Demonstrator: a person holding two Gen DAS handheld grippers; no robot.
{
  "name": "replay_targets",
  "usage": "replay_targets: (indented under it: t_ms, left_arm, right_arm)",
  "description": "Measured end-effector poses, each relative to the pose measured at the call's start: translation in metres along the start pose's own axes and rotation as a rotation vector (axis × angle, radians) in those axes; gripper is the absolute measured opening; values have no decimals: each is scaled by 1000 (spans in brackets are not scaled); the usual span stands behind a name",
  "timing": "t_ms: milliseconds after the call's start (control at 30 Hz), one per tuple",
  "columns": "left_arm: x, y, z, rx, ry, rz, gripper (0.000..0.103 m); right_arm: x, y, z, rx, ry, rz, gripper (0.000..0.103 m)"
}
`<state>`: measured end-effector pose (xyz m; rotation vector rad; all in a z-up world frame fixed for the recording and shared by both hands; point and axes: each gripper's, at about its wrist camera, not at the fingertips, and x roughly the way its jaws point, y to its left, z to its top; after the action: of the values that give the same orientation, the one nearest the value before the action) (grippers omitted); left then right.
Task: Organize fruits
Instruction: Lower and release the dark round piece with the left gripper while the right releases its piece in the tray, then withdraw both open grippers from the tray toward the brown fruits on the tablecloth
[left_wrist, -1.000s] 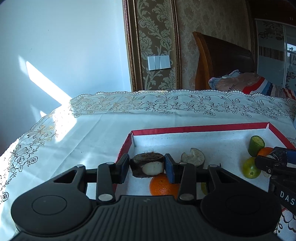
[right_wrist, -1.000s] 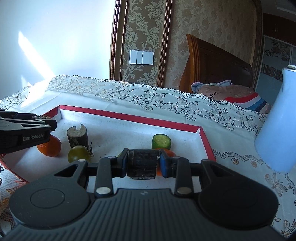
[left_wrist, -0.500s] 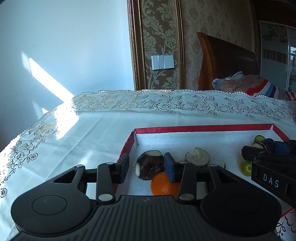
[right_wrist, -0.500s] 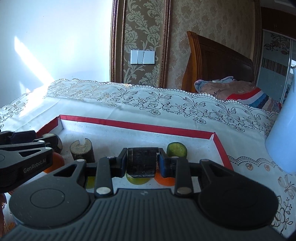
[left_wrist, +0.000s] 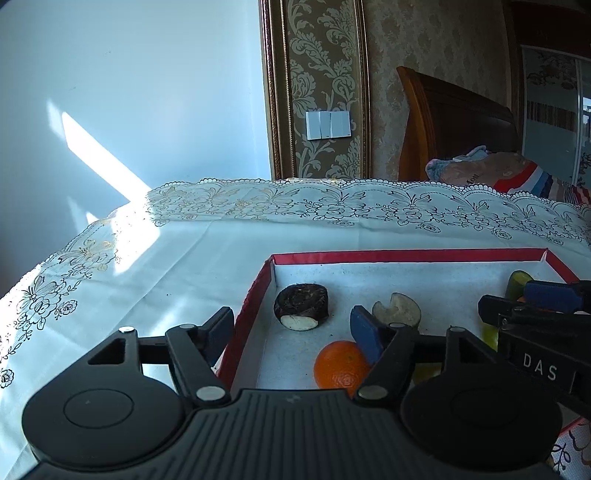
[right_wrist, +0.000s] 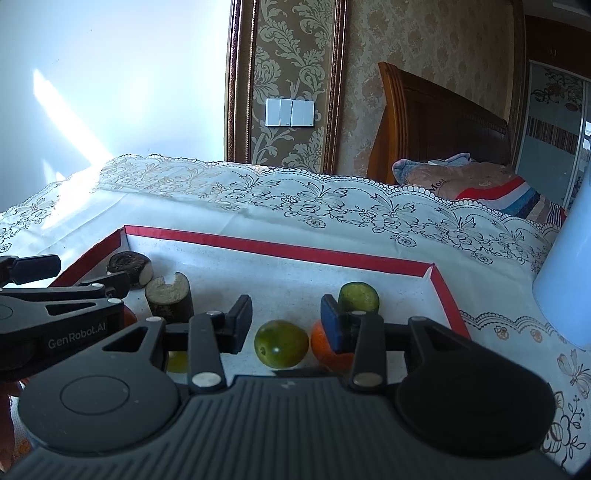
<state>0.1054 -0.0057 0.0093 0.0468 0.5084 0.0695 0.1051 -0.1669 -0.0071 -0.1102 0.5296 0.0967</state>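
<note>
A red-rimmed white tray (left_wrist: 406, 255) (right_wrist: 280, 246) holds the fruits. My left gripper (left_wrist: 291, 332) is open and empty above the tray's left rim. A dark cut piece (left_wrist: 302, 305) (right_wrist: 130, 266) lies in the tray's far left corner beyond it. A pale notched piece (left_wrist: 397, 314) (right_wrist: 169, 298) and an orange (left_wrist: 340, 363) lie nearby. My right gripper (right_wrist: 286, 323) is open and empty over a green fruit (right_wrist: 282, 344). A second orange (right_wrist: 325, 349) and a green cut piece (right_wrist: 359, 297) sit by its right finger.
The tray rests on a table with a white lace cloth (left_wrist: 184, 258). A pale blue container (right_wrist: 565, 280) stands to the right of the tray. A wooden headboard (left_wrist: 454, 122) and bedding are behind the table.
Both grippers have opened. The left one let go of the dark cut piece, which now lies in the tray. The right one released its dark piece, which is out of sight.
</note>
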Motion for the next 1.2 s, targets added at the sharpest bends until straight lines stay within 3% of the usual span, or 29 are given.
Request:
replay_targets:
  t_ms: [300,367,600,933,1200]
  left_arm:
    - [1,1,0,2,4,-8,74]
    - [2,1,0,0,9,-13,81]
    - [1,2,-1,-8,12,-14,81]
    - [-2,4,-2,-15,22,-22,81]
    - [-9,6,-4,-12,7,-28,81]
  right_arm:
    - [-1,-1,1,8,-1,6,46]
    - [-1,-1,1,9,-1,7,48]
    - [-4,-1,-1,18,-14,-14,72]
    - [-6,-6,-3,29,-15,-29,78]
    - [-11,-12,-7,53,-13,-32,90]
